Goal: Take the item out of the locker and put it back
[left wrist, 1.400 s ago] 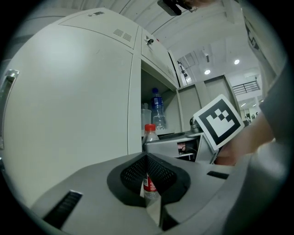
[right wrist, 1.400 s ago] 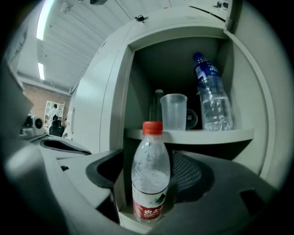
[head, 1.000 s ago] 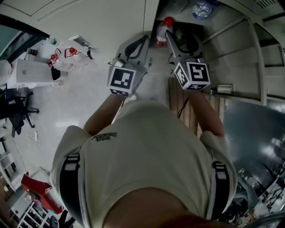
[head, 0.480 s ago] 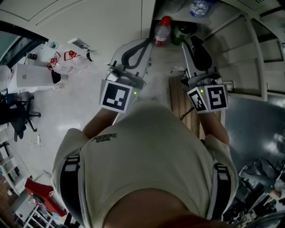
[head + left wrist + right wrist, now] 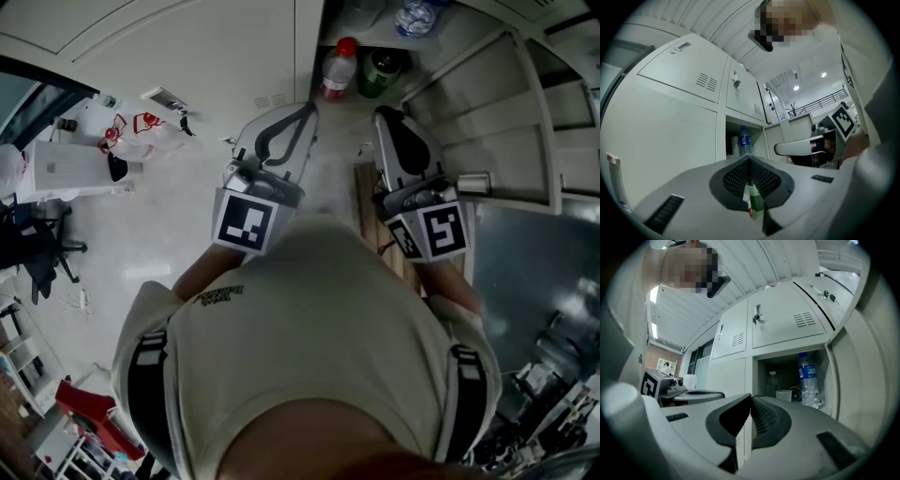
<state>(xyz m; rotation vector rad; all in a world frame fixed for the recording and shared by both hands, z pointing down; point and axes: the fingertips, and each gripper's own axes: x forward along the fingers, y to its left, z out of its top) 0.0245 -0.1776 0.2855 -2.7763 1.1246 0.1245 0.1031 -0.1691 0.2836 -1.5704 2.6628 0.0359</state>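
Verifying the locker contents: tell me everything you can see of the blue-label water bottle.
The water bottle is clear plastic with a blue cap and a blue label round its upper body, and its lower part is ribbed. It stands upright at the right side of the open compartment, close to the right wall; whether it touches that wall I cannot tell. A clear cup stands apart to its left. Nothing holds the bottle.

Locker [image 5: 311, 47]: bottle [image 5: 337, 70] stands left of container [image 5: 381, 71], just beside it; water bottle [image 5: 417, 17] in compartment above. Left gripper [image 5: 307, 109] and right gripper [image 5: 384, 114] side by side before locker.
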